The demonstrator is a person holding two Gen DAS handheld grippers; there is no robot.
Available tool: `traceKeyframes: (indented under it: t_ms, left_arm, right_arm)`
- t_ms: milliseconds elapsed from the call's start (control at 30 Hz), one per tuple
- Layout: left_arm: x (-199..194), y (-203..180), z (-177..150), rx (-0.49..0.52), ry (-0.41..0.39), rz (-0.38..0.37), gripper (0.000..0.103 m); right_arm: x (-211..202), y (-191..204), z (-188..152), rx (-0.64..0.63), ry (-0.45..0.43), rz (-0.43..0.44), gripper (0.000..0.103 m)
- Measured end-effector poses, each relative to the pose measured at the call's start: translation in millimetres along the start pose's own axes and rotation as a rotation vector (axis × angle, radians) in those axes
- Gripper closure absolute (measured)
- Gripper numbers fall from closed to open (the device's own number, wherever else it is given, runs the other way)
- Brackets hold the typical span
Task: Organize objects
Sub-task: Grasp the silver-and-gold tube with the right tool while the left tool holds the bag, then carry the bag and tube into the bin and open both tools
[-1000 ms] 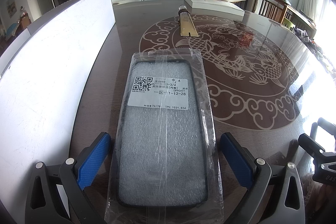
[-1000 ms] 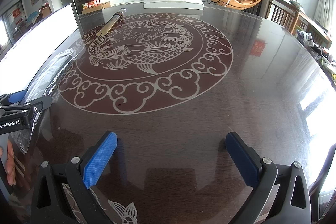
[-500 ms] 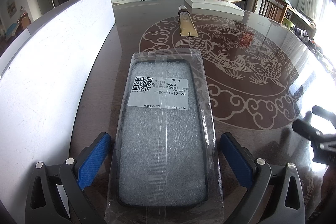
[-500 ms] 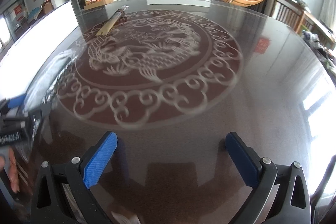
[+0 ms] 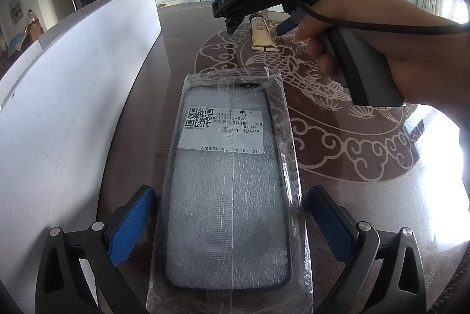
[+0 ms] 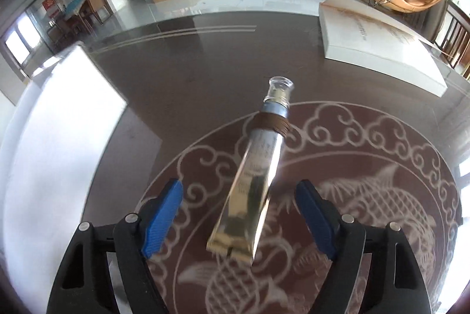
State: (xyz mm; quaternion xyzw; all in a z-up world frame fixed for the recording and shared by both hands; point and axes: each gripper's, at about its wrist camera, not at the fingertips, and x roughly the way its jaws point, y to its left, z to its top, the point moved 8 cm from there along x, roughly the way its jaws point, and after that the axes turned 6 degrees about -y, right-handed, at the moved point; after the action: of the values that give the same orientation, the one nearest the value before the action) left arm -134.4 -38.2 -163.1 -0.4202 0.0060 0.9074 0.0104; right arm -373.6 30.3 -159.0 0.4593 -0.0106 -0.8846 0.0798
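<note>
A phone case in a clear plastic bag (image 5: pixel 229 181) with a white label lies flat on the dark table, between the open fingers of my left gripper (image 5: pixel 232 223), which do not touch it. A gold tube (image 6: pixel 252 181) with a clear cap lies on the table's carp pattern, between the open fingers of my right gripper (image 6: pixel 239 214), untouched. In the left wrist view the tube (image 5: pixel 261 36) lies farther back, with the right gripper (image 5: pixel 255 26) and the hand holding it above it.
A long white board (image 5: pixel 73 96) stands along the table's left side and also shows in the right wrist view (image 6: pixel 58 137). A flat white box (image 6: pixel 379 46) lies at the far right of the table. The table's far edge (image 6: pixel 176 20) is beyond the tube.
My right gripper has moved from the near right of the table forward to the gold tube, which now lies between its fingers. The left gripper and the bagged case have not moved.
</note>
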Motion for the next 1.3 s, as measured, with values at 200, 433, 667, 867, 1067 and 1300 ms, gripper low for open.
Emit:
traceKeyframes:
  t_ms: [200, 433, 667, 867, 1067, 1300]
  left_arm:
    - [0.5, -0.6, 1.4, 0.000, -0.001, 0.000, 0.000]
    - [0.9, -1.0, 1.0, 0.000, -0.001, -0.002, 0.000]
    - [0.7, -1.2, 0.8, 0.000, -0.001, -0.002, 0.000]
    - [3.2, -2.3, 2.0, 0.012, 0.012, -0.008, 0.000]
    - [16.5, -3.1, 11.4, 0.062, 0.097, -0.047, 0.000]
    - [1.8, 9.2, 20.5, 0.014, -0.025, -0.072, 0.028]
  right_arm:
    - [-10.6, 1.9, -10.9, -0.128, -0.037, -0.033, 0.075]
    - [-56.7, -40.7, -67.9, -0.090, -0.076, -0.058, 0.074]
    - [-139.9, -58.9, -174.6, -0.050, -0.103, -0.073, 0.074]
    - [-191.8, -56.0, -242.6, -0.007, -0.119, -0.091, 0.072]
    - [-182.6, -59.4, -226.9, 0.032, -0.067, -0.083, 0.057]
    - [-190.5, -51.5, -229.1, 0.051, -0.047, -0.056, 0.078]
